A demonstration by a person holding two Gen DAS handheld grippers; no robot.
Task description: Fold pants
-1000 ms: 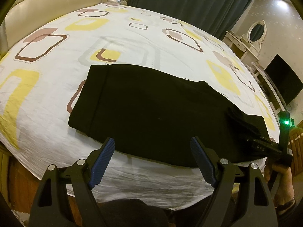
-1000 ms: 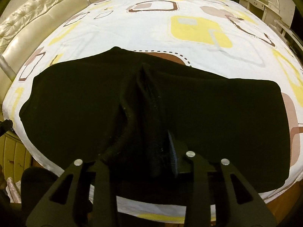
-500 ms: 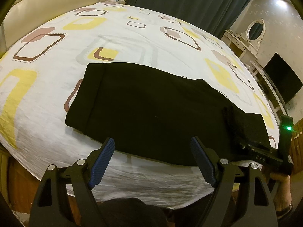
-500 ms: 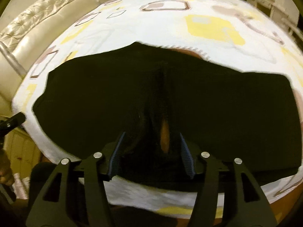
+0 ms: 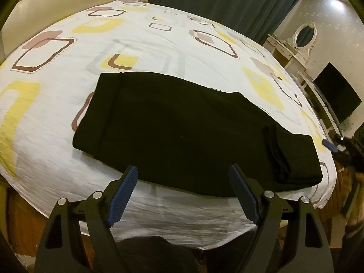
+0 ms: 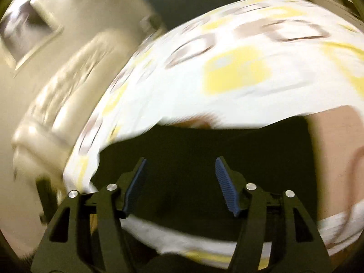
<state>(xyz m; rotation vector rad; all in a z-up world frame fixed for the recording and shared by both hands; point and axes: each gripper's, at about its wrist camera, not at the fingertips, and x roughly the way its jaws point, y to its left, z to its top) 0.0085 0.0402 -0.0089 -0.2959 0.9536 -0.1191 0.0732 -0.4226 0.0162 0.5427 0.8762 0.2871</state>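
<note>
Black pants (image 5: 182, 134) lie folded flat along the near edge of the bed (image 5: 159, 52), waistband at the left, a doubled-over part (image 5: 293, 157) at the right end. My left gripper (image 5: 183, 173) is open and empty, just short of the pants' near edge. My right gripper (image 6: 180, 166) is open and empty above the pants (image 6: 204, 150); its view is heavily blurred. The right gripper also shows in the left wrist view (image 5: 329, 145) off the bed's right edge.
The bed has a white sheet with yellow and brown squares. A cream padded headboard (image 5: 45, 6) is at the far left. Dark curtains (image 5: 216, 2), a white dresser with oval mirror (image 5: 302, 36) and a dark screen (image 5: 336, 95) stand at the right.
My right gripper opened, let go of the pants' folded end and pulled away to the right, swinging fast. The folded end now lies flat. My left gripper has barely moved.
</note>
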